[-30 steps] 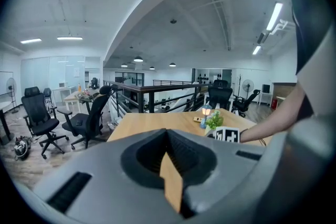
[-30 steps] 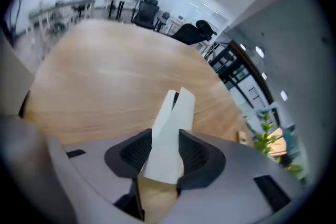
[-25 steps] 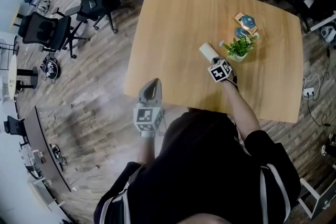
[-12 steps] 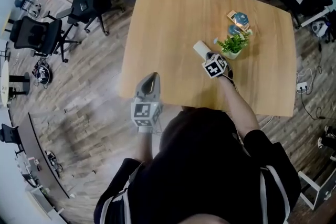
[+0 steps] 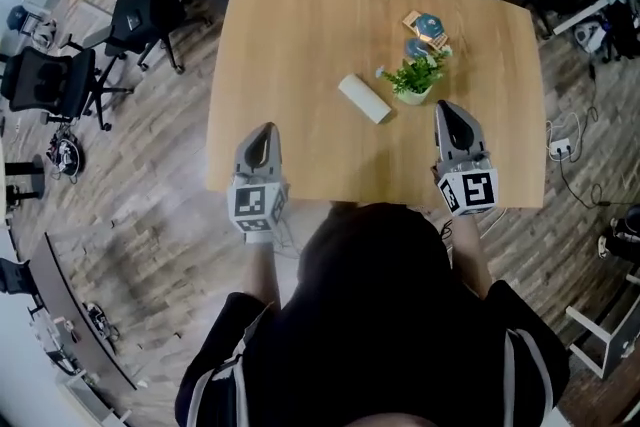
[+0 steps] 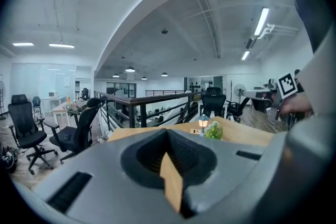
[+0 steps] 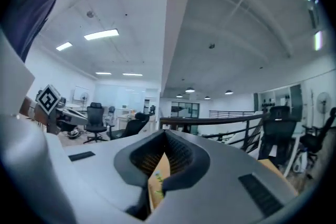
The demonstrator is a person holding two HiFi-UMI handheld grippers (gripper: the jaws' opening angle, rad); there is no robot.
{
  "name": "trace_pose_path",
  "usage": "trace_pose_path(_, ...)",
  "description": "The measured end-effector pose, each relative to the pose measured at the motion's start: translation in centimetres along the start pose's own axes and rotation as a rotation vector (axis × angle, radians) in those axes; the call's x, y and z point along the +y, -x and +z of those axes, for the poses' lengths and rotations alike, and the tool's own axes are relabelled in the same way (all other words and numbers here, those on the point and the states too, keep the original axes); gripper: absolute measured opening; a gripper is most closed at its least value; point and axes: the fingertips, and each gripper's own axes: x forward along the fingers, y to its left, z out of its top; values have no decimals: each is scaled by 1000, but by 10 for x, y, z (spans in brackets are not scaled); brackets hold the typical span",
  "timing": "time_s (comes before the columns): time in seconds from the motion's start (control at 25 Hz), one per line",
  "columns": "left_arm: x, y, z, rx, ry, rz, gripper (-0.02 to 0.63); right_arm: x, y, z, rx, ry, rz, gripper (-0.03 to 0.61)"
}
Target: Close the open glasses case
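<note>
A white glasses case [image 5: 363, 99] lies on the wooden table [image 5: 300, 35] with its lid down, just left of a small potted plant [image 5: 412, 80]. My right gripper [image 5: 446, 108] hovers over the table's near right part, well clear of the case, jaws shut with nothing between them. My left gripper [image 5: 264, 129] is at the table's near left edge, also shut and empty. In the left gripper view the shut jaws [image 6: 168, 132] point level across the table towards the plant [image 6: 213, 131]. The right gripper view shows only shut jaws [image 7: 165, 137] and the room beyond.
Behind the plant sit a small lamp [image 6: 203, 123] and a round blue item [image 5: 424, 23]. Black office chairs [image 5: 50, 80] stand on the wooden floor at the left. A dark railing [image 6: 142, 107] runs beyond the table's far edge.
My right gripper has left the case, risen and drawn back to the near right of the table. The left gripper has edged up a little.
</note>
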Motion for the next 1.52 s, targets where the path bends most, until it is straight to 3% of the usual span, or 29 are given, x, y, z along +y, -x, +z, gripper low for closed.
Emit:
trace_pose_path(0.12, -11, -9, 15, -27, -25, 1, -2, -31, 22, 10, 8, -9, -105, 14)
trace_pose_path(0.32, -33, -22, 34, -68, -60, -20, -2, -52, 38, 0, 45, -67, -148, 14)
trace_pose_path(0.64, -56, -34, 38, -65, -84, -49, -2, -57, 41, -6, 49, -87, -139, 14)
trace_pose_path(1.52, -53, -35, 38, -75, -64, -41, -2, -45, 27, -8, 63, -68, -93, 14)
